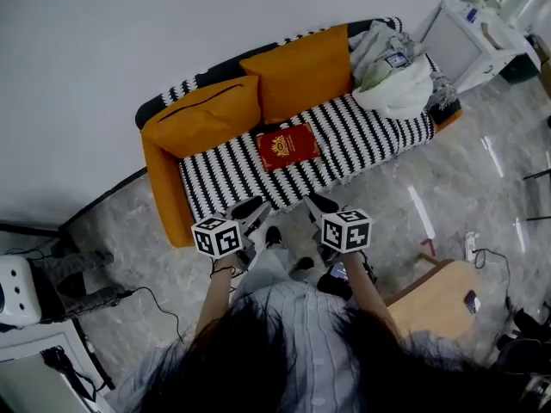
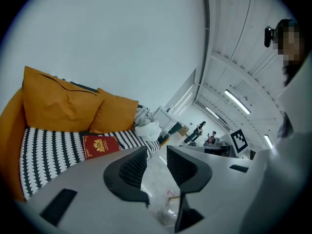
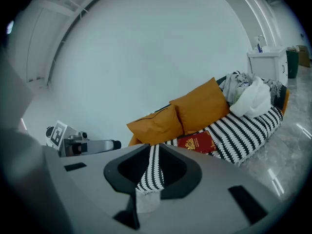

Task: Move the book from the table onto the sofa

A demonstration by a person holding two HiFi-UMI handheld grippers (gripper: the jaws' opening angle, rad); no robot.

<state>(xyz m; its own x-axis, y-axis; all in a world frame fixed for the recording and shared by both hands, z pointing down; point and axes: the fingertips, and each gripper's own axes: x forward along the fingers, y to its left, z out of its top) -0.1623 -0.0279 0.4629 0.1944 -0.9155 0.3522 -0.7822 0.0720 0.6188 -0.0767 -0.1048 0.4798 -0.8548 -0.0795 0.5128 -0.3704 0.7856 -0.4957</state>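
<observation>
I count one orange sofa [image 1: 160,183] with a black-and-white striped cover, carrying two orange square cushions [image 1: 203,115] and one heap of pale clothes [image 1: 392,76] at its right end. One light wooden table [image 1: 439,299] is partly hidden behind the person's arm. The red hardcover book [image 1: 287,146] lies flat on the seat, uncovered. The left gripper [image 2: 156,151] has its jaws apart and empty; the right gripper [image 3: 154,147] is nearly together and empty.

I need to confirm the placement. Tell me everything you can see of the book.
The book is thin and red, with a gold emblem on its cover and what looks like a hard binding. It lies closed and flat, cover up, on the black-and-white striped seat of the sofa, close in front of the orange cushions. Nothing rests on it.
</observation>
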